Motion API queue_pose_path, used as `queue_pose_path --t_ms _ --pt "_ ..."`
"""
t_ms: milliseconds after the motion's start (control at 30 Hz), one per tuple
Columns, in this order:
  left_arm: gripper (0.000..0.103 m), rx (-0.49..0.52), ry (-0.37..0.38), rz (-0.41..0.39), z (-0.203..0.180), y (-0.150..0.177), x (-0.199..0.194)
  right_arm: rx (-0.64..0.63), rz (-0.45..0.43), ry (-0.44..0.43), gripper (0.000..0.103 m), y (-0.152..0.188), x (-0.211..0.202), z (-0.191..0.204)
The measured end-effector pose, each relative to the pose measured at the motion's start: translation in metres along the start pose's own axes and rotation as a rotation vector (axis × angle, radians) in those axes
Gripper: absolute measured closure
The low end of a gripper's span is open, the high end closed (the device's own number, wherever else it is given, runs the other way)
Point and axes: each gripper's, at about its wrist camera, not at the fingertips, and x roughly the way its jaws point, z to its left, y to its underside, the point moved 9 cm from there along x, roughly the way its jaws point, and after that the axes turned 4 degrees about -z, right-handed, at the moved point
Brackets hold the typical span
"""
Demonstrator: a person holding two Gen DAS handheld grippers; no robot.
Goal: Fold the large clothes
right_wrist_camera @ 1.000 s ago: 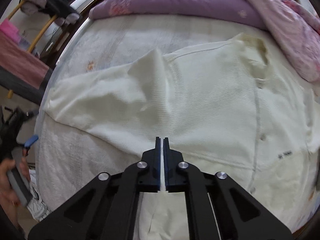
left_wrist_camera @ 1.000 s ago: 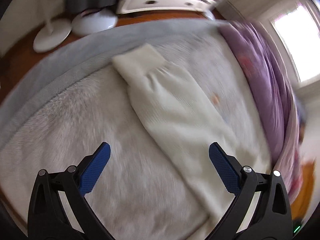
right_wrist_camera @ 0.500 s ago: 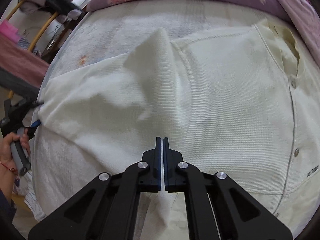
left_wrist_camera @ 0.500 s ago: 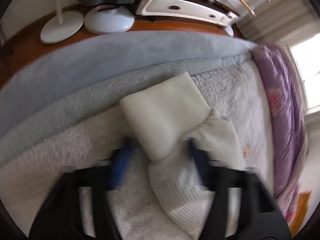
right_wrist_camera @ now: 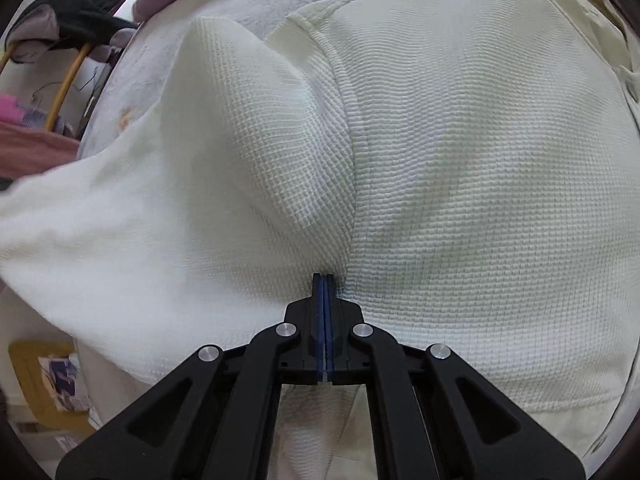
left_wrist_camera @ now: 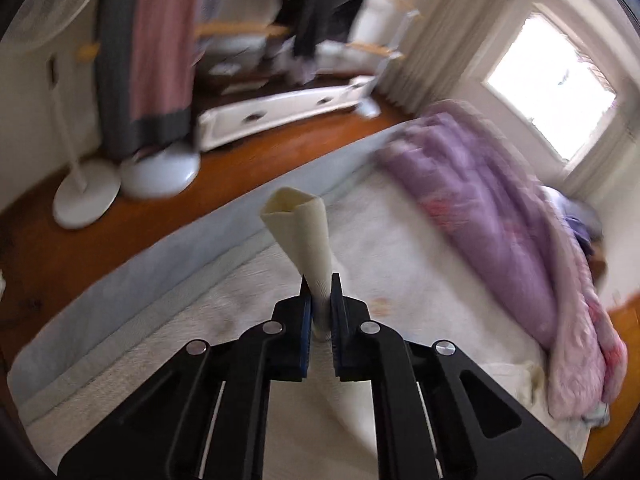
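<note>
A cream waffle-knit cardigan [right_wrist_camera: 460, 152] lies spread on the white bed cover [left_wrist_camera: 192, 328]. My left gripper [left_wrist_camera: 321, 288] is shut on its sleeve cuff [left_wrist_camera: 302, 228], which stands up from the jaws, lifted off the bed. My right gripper [right_wrist_camera: 324, 280] is shut, its tips against the armpit seam where the sleeve [right_wrist_camera: 160, 208] joins the body. Whether it pinches fabric is hidden. The sleeve bulges up in a fold to the left of it.
A purple quilt [left_wrist_camera: 492, 208] is bunched along the bed's far side. A grey blanket edge [left_wrist_camera: 168, 256] borders the bed. Beyond it are a wooden floor, two fan bases [left_wrist_camera: 86, 200], a white drawer unit [left_wrist_camera: 280, 114] and hanging clothes [left_wrist_camera: 156, 48].
My left gripper closed on the sleeve cuff and lifted it off the bed. My right gripper, shut throughout, moved lower and closer to the armpit seam.
</note>
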Motion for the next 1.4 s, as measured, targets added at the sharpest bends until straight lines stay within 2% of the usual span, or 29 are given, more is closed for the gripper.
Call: queue_pose_path --t_ms 67,133,200,300,367,467,567,700,800,867,933,1033,1133,1200,1267,1333,1367,1400 --pt "0.095 0.053 0.049 -0.044 -0.048 -0.004 -0.027 0.012 0.018 -0.063 0.103 -0.003 -0.009 -0.001" --pt "0.095 0.100 0.107 -0.059 -0.100 0.001 -0.043 0.031 -0.013 -0.143 0.101 -0.009 -0.033 -0.006" --pt "0.095 0.168 0.156 -0.065 -0.157 0.015 -0.054 0.012 -0.069 -0.160 0.101 -0.017 -0.069 -0.027" --pt "0.095 0.238 0.246 -0.055 -0.249 0.055 -0.060 -0.035 -0.117 -0.160 0.100 -0.026 -0.113 -0.070" --pt "0.095 0.281 0.292 -0.028 -0.306 0.090 -0.057 -0.087 -0.170 -0.097 0.100 -0.032 -0.149 -0.118" --pt "0.095 0.299 0.400 0.042 -0.398 0.164 -0.048 -0.096 -0.223 0.002 0.100 -0.035 -0.196 -0.198" --pt "0.095 0.309 0.457 0.125 -0.469 0.238 -0.034 -0.030 -0.275 0.088 0.100 -0.041 -0.254 -0.293" --pt "0.095 0.338 0.503 0.246 -0.536 0.346 -0.012 0.078 -0.344 0.218 0.098 -0.044 -0.326 -0.414" --pt "0.095 0.361 0.484 0.370 -0.558 0.421 0.015 0.174 -0.381 0.327 0.098 -0.046 -0.371 -0.495" --pt "0.095 0.405 0.457 0.440 -0.563 0.470 0.029 0.237 -0.372 0.365 0.098 -0.041 -0.390 -0.543" --pt "0.095 0.434 0.442 0.483 -0.566 0.504 0.036 0.340 -0.389 0.365 0.098 -0.036 -0.405 -0.590" --pt "0.095 0.469 0.427 0.546 -0.570 0.544 0.044 0.512 -0.348 0.341 0.097 -0.027 -0.416 -0.658" --pt "0.092 0.502 0.424 0.562 -0.579 0.566 0.045 0.670 -0.320 0.314 0.089 -0.013 -0.420 -0.705" --pt "0.090 0.528 0.418 0.573 -0.589 0.582 0.044 0.778 -0.282 0.306 0.068 -0.005 -0.418 -0.730" --pt "0.081 0.518 0.426 0.593 -0.596 0.590 0.043 0.828 -0.263 0.292 0.067 -0.002 -0.415 -0.746" --pt "0.062 0.504 0.432 0.616 -0.597 0.595 0.042 0.844 -0.267 0.308 0.067 -0.004 -0.413 -0.759" --pt "0.058 0.475 0.445 0.636 -0.596 0.597 0.039 0.856 -0.257 0.323 0.066 -0.004 -0.412 -0.766" --pt "0.048 0.445 0.465 0.653 -0.595 0.595 0.033 0.886 -0.235 0.352 0.064 -0.002 -0.408 -0.776"
